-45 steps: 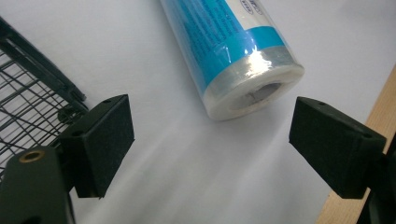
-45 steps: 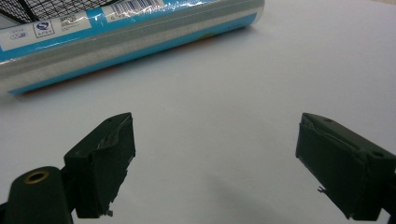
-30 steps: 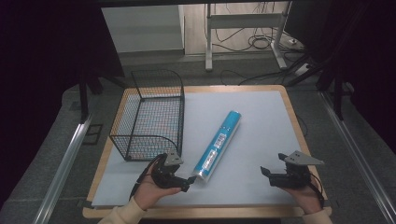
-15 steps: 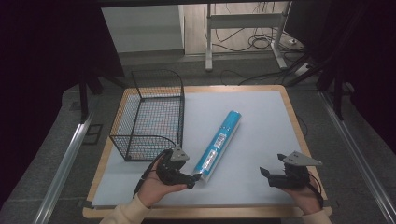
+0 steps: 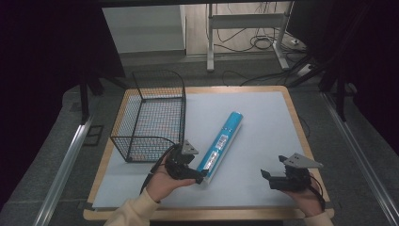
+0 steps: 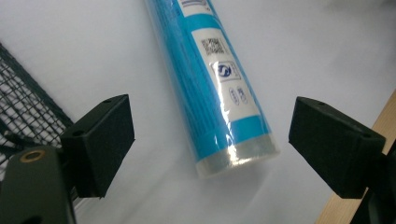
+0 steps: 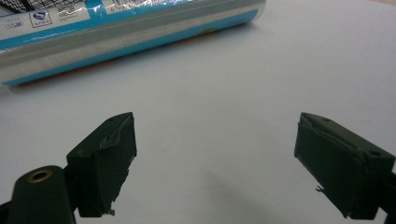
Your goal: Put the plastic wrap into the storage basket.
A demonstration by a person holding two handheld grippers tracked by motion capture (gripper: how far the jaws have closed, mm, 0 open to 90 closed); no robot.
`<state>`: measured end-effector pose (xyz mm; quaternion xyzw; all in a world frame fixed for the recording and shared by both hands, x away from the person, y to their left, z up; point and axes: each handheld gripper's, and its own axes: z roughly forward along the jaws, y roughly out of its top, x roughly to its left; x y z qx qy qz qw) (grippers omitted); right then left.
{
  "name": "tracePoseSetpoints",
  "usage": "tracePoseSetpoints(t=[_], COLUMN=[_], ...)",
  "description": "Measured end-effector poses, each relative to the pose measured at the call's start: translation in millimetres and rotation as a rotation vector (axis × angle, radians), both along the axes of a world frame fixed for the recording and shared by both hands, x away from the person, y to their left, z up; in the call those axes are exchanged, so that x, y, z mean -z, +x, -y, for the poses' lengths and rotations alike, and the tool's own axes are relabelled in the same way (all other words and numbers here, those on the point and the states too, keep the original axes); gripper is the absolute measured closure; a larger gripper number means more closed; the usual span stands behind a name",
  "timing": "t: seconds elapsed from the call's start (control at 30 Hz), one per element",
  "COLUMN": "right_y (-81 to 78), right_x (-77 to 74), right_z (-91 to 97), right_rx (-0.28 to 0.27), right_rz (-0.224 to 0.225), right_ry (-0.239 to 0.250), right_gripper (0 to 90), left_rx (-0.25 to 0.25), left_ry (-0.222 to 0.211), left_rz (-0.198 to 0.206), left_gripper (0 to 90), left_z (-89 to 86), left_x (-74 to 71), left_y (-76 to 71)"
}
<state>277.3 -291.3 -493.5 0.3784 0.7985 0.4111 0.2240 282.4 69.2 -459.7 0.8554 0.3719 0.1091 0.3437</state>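
1. Table (image 5: 263, 113) lay under a pale mat, reaching well beyond both pairs of fingers.
2. Basket (image 5: 150, 117) of black wire stood just past the left gripper (image 5: 195, 175), with nothing visible inside it.
3. Tube (image 5: 220, 146), blue and wrapped in film, lay flat; its near end (image 6: 236, 156) sat between the left gripper's wide-spread fingers (image 6: 100, 142), not yet clamped.
4. Right gripper (image 5: 269, 178) hovered well apart from the tube, fingers (image 7: 105, 158) wide, holding nothing.
5. Judging by this, grasping and lifting into the basket were still to come.
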Motion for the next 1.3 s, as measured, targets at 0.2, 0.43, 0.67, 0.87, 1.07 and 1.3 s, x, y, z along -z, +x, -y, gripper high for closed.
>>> tracePoseSetpoints(t=[0.2,0.43,0.67,0.87,1.07,1.3], right_y=[-0.1,-0.5,-0.6,-0.8,-0.3,-0.3], right_x=[0.0,-0.3,0.0,0.0,0.3,0.1], right_z=[-0.1,-0.9,-1.5,-1.5,-1.7,-1.4], right_rx=[0.0,-0.002,-0.002,0.0,-0.003,-0.004], right_rz=[0.0,0.0,0.0,-0.006,-0.005,-0.005], right_ry=[-0.002,-0.003,-0.007,-0.008,-0.008,-0.007], right_gripper=[13.0,13.0,13.0,13.0,13.0,13.0], left_rx=[0.003,0.005,-0.007,-0.012,-0.016,-0.019], left_ry=[0.002,0.018,0.027,0.045,0.069,0.095], left_rz=[-0.009,-0.018,-0.029,-0.041,-0.058,-0.081], left_gripper=[14.3,14.2,14.3,14.0,13.4,13.3], left_z=[11.7,23.1,31.9,38.1,49.3,64.6], left_x=[-3.7,-4.5,-5.7,-5.1,-3.3,3.9], left_y=[9.6,20.5,32.5,42.1,54.7,67.3])
